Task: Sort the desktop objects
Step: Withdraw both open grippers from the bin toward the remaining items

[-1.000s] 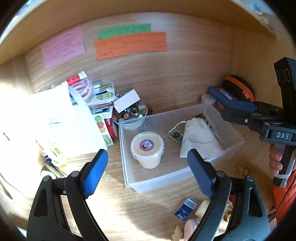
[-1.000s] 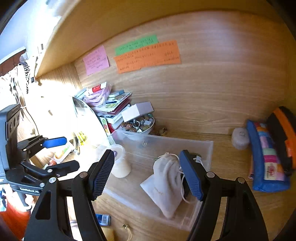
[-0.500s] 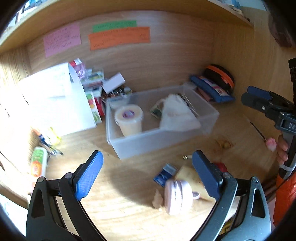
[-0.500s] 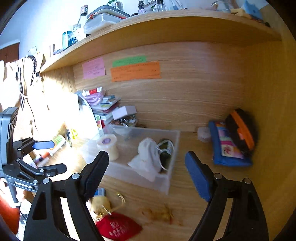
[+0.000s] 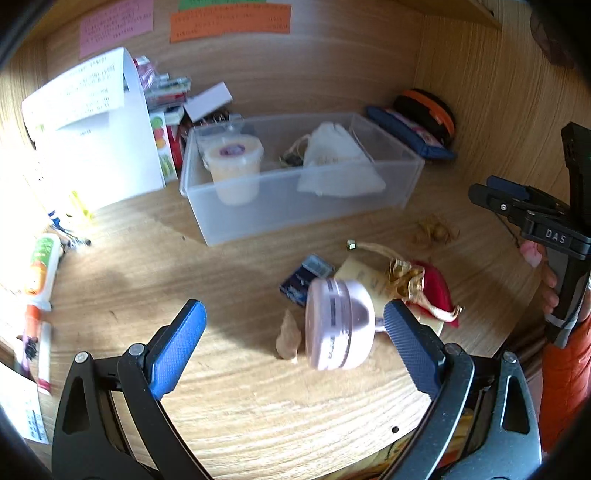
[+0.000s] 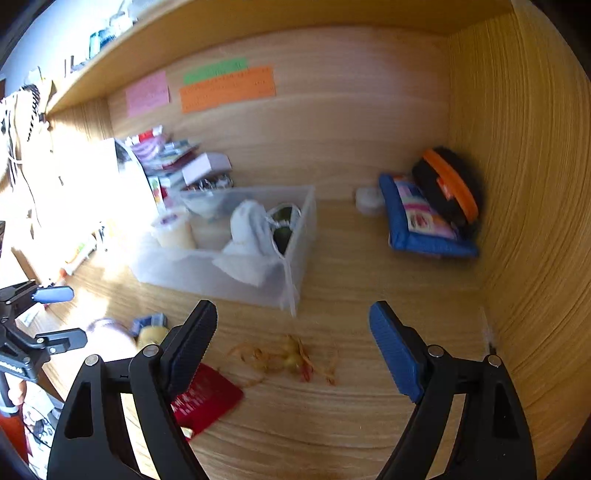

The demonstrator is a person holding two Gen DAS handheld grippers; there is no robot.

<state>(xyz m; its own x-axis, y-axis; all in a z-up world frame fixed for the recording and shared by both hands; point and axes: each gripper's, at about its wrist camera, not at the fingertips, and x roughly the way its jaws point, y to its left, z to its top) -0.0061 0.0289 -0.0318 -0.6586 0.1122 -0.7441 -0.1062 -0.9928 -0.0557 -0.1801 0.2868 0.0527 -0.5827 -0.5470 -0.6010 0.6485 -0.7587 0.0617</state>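
Note:
My left gripper (image 5: 295, 347) is open above the wooden desk. A pink round jar (image 5: 338, 325) lies on its side between its fingers, close to the right one and untouched. Just beyond lie a small blue box (image 5: 306, 277), a red and gold pouch (image 5: 432, 291) and a beige figurine (image 5: 288, 336). Farther back, a clear plastic bin (image 5: 295, 218) holds a lidded cup (image 5: 234, 168) and a white cloth pouch (image 5: 336, 162). My right gripper (image 6: 291, 347) is open over a golden tangle (image 6: 288, 360), with the red pouch (image 6: 207, 398) under its left finger.
A white paper sheet (image 5: 92, 122) and stacked books (image 5: 166, 110) stand left of the bin. Some tubes (image 5: 40, 269) lie at the desk's left edge. A blue pencil case (image 6: 421, 221) and a black and orange case (image 6: 447, 188) sit by the right wall (image 6: 528, 221). A shelf (image 6: 258, 22) hangs overhead.
Both grippers have drawn back from the bin and dipped toward the front of the desk. Their jaws stand wider. The pink jar and the golden tangle have come between the fingers.

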